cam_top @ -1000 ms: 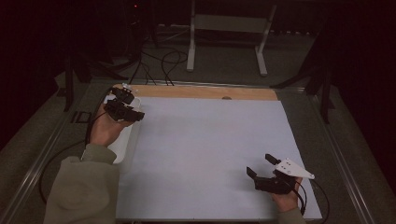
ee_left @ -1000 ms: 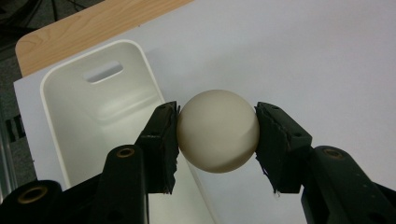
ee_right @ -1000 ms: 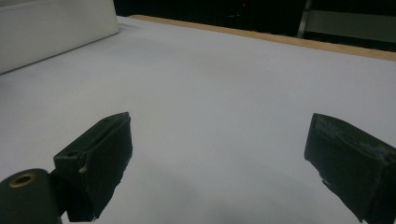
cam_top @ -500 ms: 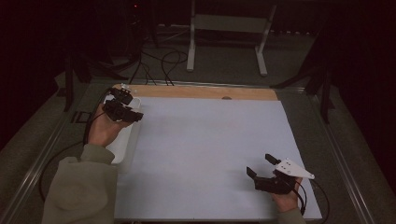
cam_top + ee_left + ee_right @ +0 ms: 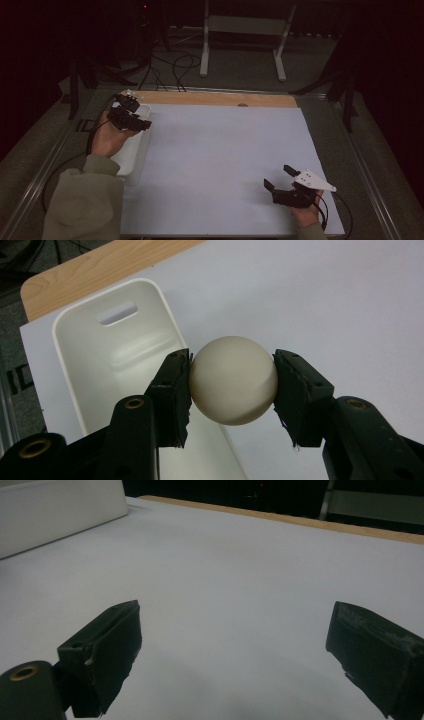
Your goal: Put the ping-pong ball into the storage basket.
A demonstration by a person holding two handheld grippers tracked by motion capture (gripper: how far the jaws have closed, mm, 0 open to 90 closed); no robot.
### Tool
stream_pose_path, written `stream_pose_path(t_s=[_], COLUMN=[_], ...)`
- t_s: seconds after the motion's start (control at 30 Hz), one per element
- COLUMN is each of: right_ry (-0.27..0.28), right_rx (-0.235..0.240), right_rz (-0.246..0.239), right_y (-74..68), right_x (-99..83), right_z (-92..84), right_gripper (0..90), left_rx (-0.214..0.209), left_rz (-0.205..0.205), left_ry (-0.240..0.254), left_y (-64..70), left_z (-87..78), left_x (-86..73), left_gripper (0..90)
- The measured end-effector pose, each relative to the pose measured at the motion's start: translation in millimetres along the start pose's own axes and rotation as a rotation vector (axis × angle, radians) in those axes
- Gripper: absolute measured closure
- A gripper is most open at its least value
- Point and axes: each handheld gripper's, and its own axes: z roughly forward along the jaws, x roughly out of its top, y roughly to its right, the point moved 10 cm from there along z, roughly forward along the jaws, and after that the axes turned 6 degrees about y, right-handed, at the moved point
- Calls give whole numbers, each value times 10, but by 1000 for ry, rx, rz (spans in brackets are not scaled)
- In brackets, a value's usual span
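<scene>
Here the left gripper (image 5: pixel 232 390) is clamping a smooth cream-white ball (image 5: pixel 233 380) between its two black pads, one pad pressing each side at the ball's widest part, likely so the round body cannot roll out. The ball is hanging clear of everything, just above the long edge of a white plastic bin with a slotted handle (image 5: pixel 117 313) that is lying below and to the left of the gripper; to my eye that suits either a drop into the bin or a lift out of it. Being a sphere, the ball has no long axis and points nowhere. Farther off, the right gripper (image 5: pixel 281 177) is resting with jaws spread wide and nothing between them, low over the pale sheet-covered surface (image 5: pixel 225 150), probably waiting.
</scene>
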Motion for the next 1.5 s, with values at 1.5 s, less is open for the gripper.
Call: stream_pose_path(t_s=[1.5], right_ry=[-1], right_rx=[-4], right_rz=[2], right_y=[14], right_x=[-5], right_z=[-4], right_gripper=[69], left_rx=[26], left_rz=[15], left_ry=[-21], left_y=[-180], left_z=[-86], left_x=[-213], left_gripper=[515])
